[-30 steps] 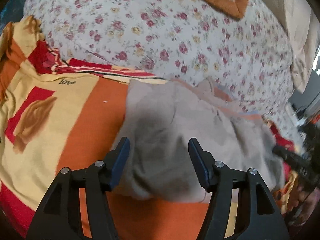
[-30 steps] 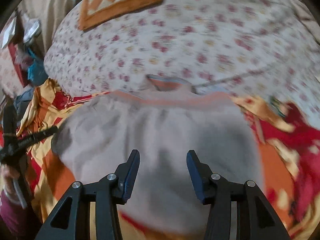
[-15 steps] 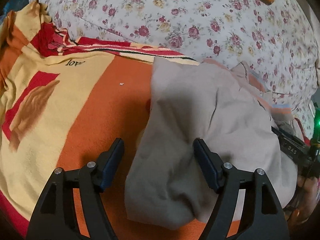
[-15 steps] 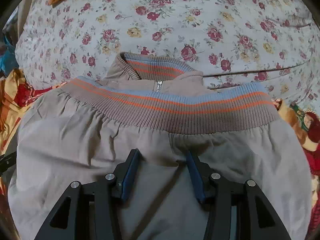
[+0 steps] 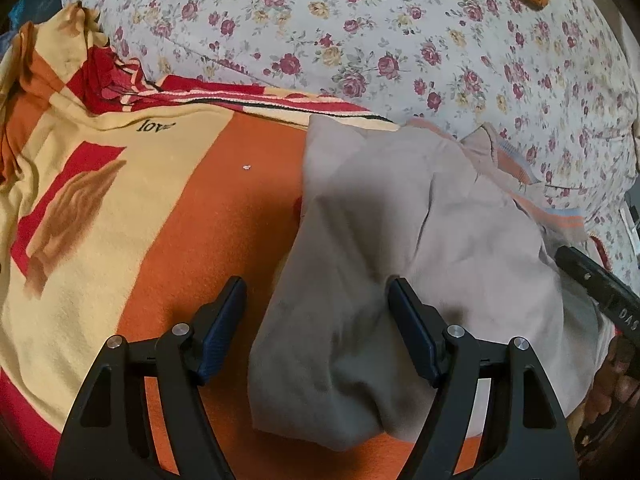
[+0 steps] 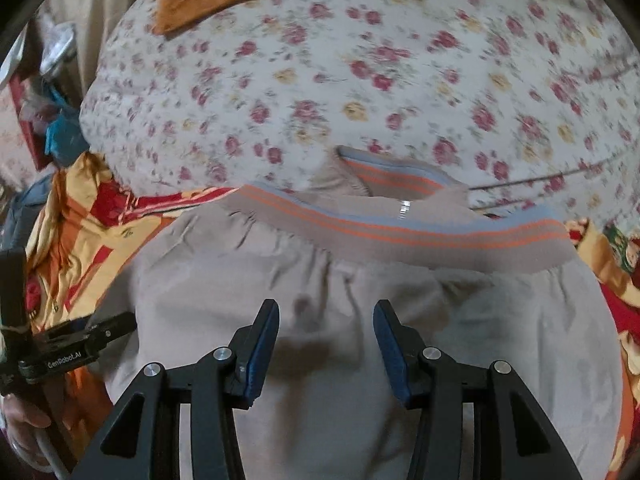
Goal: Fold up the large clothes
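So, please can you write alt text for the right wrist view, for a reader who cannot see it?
A folded beige jacket with an orange and blue striped ribbed hem lies on a bed, under the open right gripper. Behind it is a floral quilt; the left gripper shows at the left edge.

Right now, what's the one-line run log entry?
stage: jacket folded on blanket | left claw: open, just widened, over jacket edge | right claw: open above jacket

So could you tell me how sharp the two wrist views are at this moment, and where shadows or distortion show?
Left wrist view: sharp; the left gripper casts a dark shadow on the beige jacket. Right wrist view: motion-blurred, the floral quilt smeared, the jacket's striped hem soft; faint shadow under the right gripper. Both views: fisheye bulge, dark corners.
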Demonstrator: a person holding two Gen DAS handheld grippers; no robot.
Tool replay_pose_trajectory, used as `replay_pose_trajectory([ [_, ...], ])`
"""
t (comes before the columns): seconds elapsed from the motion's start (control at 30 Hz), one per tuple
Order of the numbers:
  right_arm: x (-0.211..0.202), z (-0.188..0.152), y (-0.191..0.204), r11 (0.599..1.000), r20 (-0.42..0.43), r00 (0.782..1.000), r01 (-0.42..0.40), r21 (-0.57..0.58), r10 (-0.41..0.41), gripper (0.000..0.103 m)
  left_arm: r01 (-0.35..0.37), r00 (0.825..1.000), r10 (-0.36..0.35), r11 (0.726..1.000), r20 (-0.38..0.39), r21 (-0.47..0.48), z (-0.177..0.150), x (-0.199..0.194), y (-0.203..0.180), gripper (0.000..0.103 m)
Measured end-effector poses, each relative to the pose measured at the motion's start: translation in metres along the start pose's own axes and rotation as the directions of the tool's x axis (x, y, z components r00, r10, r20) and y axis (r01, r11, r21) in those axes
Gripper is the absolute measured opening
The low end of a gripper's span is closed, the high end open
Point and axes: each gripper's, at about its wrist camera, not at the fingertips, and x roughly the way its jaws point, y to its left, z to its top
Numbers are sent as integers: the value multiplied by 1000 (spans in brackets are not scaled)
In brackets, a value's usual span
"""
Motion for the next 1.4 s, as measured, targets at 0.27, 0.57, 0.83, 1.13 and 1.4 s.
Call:
replay_pose_trajectory([
  [0.27,52,-12,5,998,-111,992,53,-45,-58,53,2,1000,-2,1000,-6,0,0,1,0,74],
  [0.57,33,-7,10,998,-78,996,38,-43,-41,55,92,995,-94,994,-25,-54,9,-2,11,77],
  [0.83,1,-18,0,999,-87,996,-15,-49,10,55,222,972,-229,967,-46,-128,34,8,29,85],
  [1.13,-33,-35,-33,999,-87,996,-31,-29,28,58,259,958,-271,958,-97,-119,45,40,20,88],
  [1.4,-68,-52,-79,1000,-62,998,6,23,-4,62,337,926,-341,940,-165,-52,51,52,8,57],
])
